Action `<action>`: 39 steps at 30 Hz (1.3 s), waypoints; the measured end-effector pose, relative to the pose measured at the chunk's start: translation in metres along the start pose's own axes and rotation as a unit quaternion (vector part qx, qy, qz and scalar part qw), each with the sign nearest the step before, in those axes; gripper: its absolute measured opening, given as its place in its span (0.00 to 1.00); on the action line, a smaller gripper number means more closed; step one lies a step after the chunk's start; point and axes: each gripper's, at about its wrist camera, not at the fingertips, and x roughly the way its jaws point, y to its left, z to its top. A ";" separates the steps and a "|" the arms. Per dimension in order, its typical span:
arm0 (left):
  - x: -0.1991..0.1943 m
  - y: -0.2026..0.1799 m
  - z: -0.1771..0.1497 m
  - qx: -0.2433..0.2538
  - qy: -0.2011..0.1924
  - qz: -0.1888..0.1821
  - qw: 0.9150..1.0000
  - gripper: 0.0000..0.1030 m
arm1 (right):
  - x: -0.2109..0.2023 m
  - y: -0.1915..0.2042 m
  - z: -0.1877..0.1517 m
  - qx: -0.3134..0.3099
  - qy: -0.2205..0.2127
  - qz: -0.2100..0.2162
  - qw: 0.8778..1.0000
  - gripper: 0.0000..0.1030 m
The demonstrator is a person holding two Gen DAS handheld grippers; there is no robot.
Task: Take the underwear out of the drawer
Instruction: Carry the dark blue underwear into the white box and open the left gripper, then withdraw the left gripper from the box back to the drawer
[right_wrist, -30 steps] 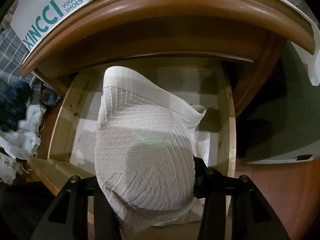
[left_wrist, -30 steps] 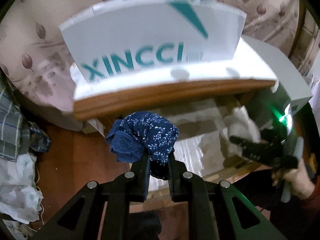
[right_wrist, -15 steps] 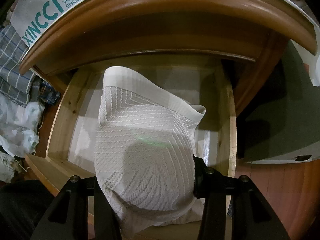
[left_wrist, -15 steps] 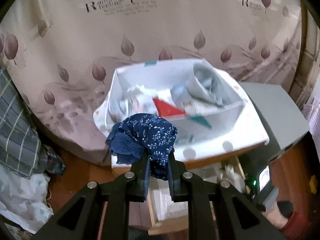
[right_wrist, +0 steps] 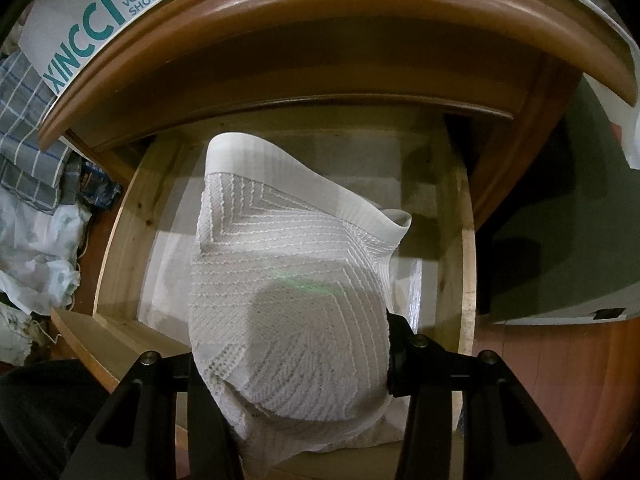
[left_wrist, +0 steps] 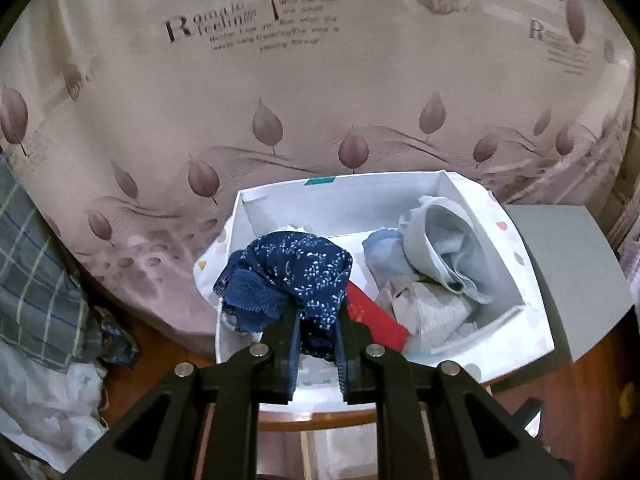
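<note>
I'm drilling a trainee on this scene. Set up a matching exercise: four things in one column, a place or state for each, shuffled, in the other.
Things:
1. navy underwear
2. white underwear
3. pale blue garment
4. shoe box

Places or states:
A. lying in the shoe box
B. on the wooden cabinet top
C. gripped in the left tongs
D. gripped in the right tongs, over the open drawer

Pairs: 1-C, 2-D, 3-A, 4-B

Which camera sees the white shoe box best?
The left wrist view: it looks down into the open white shoe box, showing clothes inside. The right wrist view shows only one outer side with lettering, at its top left edge.
</note>
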 end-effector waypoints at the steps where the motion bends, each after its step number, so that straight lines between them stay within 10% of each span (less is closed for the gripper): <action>1: 0.005 0.000 0.001 -0.001 0.002 0.004 1.000 0.14 | 0.000 -0.001 0.000 0.001 0.000 0.001 1.000 0.41; 28: 0.118 -0.016 -0.018 0.019 0.089 0.003 0.996 0.17 | 0.004 0.002 0.002 -0.001 0.009 0.000 1.000 0.42; 39: 0.084 -0.021 -0.014 0.017 0.066 -0.008 0.998 0.59 | 0.003 0.000 0.000 0.000 0.008 0.000 1.000 0.42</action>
